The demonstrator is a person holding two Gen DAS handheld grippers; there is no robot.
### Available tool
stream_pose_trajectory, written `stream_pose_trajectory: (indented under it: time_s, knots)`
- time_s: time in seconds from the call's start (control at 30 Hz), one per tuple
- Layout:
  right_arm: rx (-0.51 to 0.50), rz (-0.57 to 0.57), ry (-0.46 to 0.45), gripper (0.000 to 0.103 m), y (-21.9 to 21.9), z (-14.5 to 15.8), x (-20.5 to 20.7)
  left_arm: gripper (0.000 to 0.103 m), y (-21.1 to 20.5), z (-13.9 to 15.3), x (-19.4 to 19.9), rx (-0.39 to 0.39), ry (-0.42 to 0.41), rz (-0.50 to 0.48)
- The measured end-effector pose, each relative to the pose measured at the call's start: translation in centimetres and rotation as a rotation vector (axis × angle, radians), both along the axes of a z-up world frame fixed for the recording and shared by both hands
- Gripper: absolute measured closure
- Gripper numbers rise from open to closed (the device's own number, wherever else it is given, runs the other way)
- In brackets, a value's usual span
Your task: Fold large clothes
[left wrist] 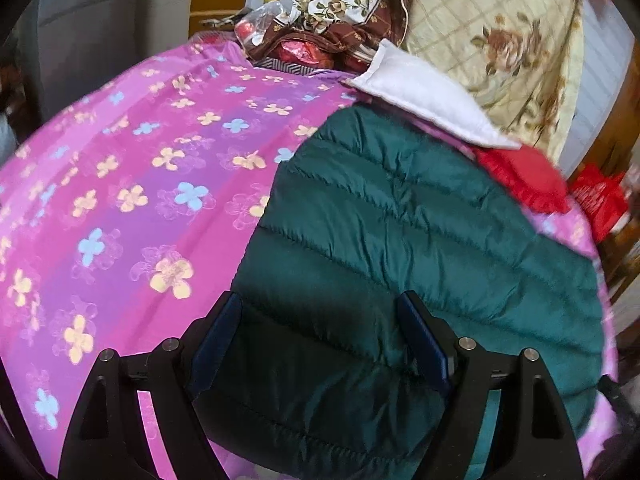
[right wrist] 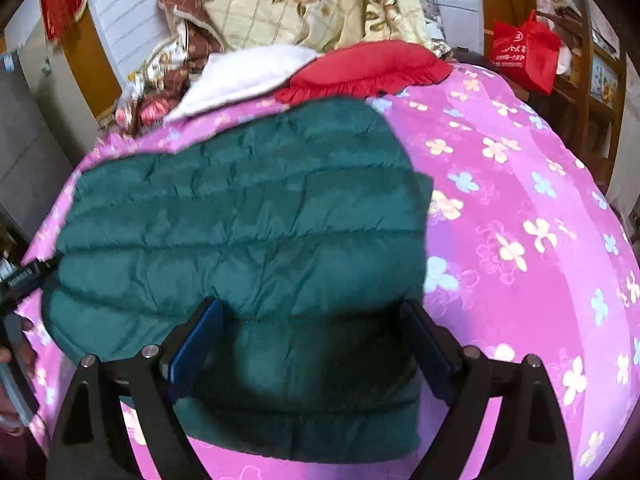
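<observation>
One green quilted jacket lies flat on the pink floral bedspread, with one white pillow and one red pillow at 12 o'clock, while the left gripper and right gripper both hover over it, fingers wide and empty.

dark green quilted puffer jacket lying on the bed

the jacket is teal-green with a slight sheen, stitched in horizontal padded channels, and lies flat as a compact, roughly rectangular bundle on the pink and purple flowered bedspread (no sleeves, collar or zip can be made out from either side). its near hem edge is straight and reaches toward the near end of the bed; its far end is rounded and lies just short of a white pillow and a red frilled cushion.
</observation>
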State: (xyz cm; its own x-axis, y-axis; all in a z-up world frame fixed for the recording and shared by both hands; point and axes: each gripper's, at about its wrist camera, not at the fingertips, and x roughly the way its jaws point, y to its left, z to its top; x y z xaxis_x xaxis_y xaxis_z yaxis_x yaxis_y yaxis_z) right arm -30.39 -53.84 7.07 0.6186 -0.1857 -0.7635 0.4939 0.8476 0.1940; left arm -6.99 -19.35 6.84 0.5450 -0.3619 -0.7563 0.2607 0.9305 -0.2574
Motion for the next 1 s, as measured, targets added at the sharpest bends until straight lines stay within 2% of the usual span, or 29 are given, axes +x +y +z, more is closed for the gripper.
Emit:
stream_pose_trajectory:
  time_s: [0.07, 0.17, 0.23, 0.33, 0.43, 0.67, 0.8, 0.9, 1.0]
  knots:
    - [0.019, -0.019, -0.033, 0.003, -1.1, 0.7, -0.7, 0.039, 1.0, 0.1, 1.0, -0.072, 0.027, -0.004]
    - [0.083, -0.055, -0.049, 0.000, -3.7, 0.5, -1.1, 0.039, 1.9, -0.5, 2.6, -0.137, 0.085, -0.007]
    - [0.166, -0.061, -0.051, 0.000, -5.6, -0.6, -1.0, 0.038, 2.4, -1.2, 3.5, -0.173, 0.111, -0.011]
    - [0.284, -0.061, -0.030, 0.000, -7.7, -3.0, -0.2, 0.036, 2.9, -2.8, 5.0, -0.271, 0.200, -0.037]
    - [0.376, -0.047, -0.057, 0.000, -9.0, -4.8, 0.4, 0.032, 3.0, -4.1, 5.7, -0.331, 0.251, -0.060]
    - [0.382, 0.049, -0.082, 0.000, -9.8, -5.8, 2.8, 0.024, 2.7, -5.7, 6.7, -0.416, 0.294, -0.093]
    - [0.375, 0.126, -0.063, 0.000, -9.2, -5.6, 4.6, 0.024, 1.9, -5.6, 6.5, -0.398, 0.281, -0.117]
    - [0.362, 0.150, -0.056, 0.000, -8.7, -5.5, 5.1, 0.031, 1.5, -5.5, 6.6, -0.393, 0.289, -0.133]
    - [0.351, 0.165, -0.061, 0.001, -8.1, -5.4, 5.2, 0.050, 1.9, -5.3, 6.4, -0.413, 0.285, -0.148]
